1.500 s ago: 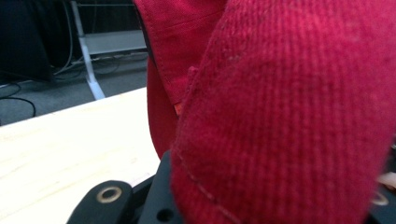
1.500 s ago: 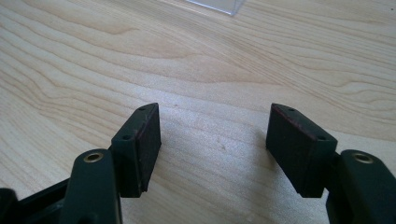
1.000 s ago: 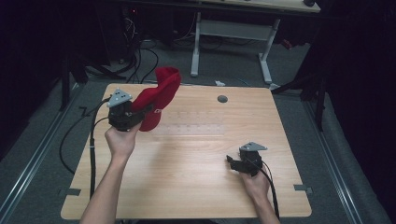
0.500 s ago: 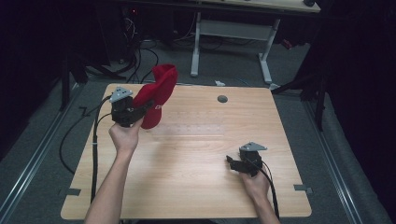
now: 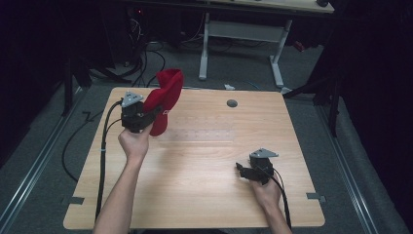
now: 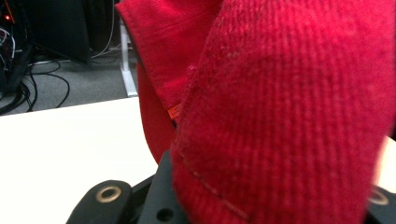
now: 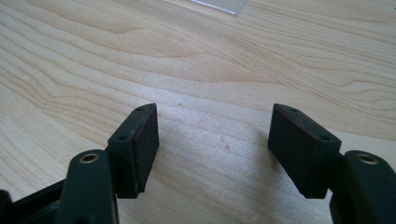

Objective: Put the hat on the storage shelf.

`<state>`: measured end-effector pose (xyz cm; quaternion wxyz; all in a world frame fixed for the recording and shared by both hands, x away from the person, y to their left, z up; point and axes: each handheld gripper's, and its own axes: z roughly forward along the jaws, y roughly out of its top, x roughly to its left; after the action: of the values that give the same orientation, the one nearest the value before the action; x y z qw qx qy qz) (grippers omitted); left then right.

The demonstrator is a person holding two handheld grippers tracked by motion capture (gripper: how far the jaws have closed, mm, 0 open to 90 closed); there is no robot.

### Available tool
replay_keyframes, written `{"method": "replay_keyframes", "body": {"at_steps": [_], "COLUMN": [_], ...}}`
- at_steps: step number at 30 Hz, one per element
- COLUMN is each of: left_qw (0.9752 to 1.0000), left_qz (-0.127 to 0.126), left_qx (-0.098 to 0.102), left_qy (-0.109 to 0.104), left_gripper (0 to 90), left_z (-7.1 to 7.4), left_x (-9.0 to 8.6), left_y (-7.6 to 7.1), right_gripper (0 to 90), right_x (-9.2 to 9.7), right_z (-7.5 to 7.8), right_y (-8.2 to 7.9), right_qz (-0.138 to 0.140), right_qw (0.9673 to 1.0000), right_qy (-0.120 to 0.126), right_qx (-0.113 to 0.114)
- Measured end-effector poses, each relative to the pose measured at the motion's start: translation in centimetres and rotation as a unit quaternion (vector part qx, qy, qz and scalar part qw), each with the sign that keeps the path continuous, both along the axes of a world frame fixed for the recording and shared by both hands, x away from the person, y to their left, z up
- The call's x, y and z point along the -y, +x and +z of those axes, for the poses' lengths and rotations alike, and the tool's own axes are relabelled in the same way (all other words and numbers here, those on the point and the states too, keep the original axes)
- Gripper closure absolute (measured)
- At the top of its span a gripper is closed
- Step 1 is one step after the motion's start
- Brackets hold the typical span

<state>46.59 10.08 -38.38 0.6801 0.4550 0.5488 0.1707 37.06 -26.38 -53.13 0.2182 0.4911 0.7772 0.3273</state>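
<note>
Tabletop: pale wood, round grommet near far edge.
Red knit garment: lifted above the far-left corner, draped, lower end near the wood.
Left tongs: clamped on the garment.
Right tongs: apart, nothing between, low over bare wood.

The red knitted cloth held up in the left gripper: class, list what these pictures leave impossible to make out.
- Left gripper pads: left gripper view, red knitted cloth covers them.
- Orange tag wording: left gripper view, too small.
- Cloth's full shape: high view, bunched folds hide it.
- Clear object: right gripper view, cut by top edge.
</note>
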Motion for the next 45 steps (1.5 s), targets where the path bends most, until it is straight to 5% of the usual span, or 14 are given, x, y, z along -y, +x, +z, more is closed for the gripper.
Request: {"method": "replay_keyframes", "body": {"at_steps": [7,17,23,26,32,45], "left_qw": [0.9998,0.9996,0.9996,0.9994,0.9993,0.9992], "left_qz": [0.004,0.004,0.002,0.002,0.004,0.013], "left_qx": [-0.021,-0.025,-0.023,-0.035,-0.035,-0.023], "left_qy": [-0.007,-0.011,0.015,0.002,0.011,0.030], "left_gripper": [79.6,77.1,66.5,56.6,42.7,37.0], "left_z": [-1.9,-3.1,-3.4,-3.5,-3.7,-3.9], "left_x": [0.0,-0.6,-0.7,-1.0,-1.4,-2.2], "left_y": [0.3,-0.1,-0.6,-0.8,-1.4,-2.7], "right_gripper": [33.8,33.7,33.4,33.4,33.2,33.1], "right_x": [0.0,0.0,0.0,-0.1,0.0,-0.1], "right_z": [0.0,0.0,0.0,0.0,0.0,0.0], "right_y": [0.0,0.0,0.0,0.0,0.0,0.0], "right_qz": [0.000,0.000,0.001,0.001,0.003,0.003], "right_qw": [1.0000,1.0000,1.0000,1.0000,1.0000,1.0000], "right_qy": [0.000,0.000,-0.001,0.000,-0.001,-0.001], "right_qx": [0.000,0.000,0.000,-0.001,0.001,0.001]}}
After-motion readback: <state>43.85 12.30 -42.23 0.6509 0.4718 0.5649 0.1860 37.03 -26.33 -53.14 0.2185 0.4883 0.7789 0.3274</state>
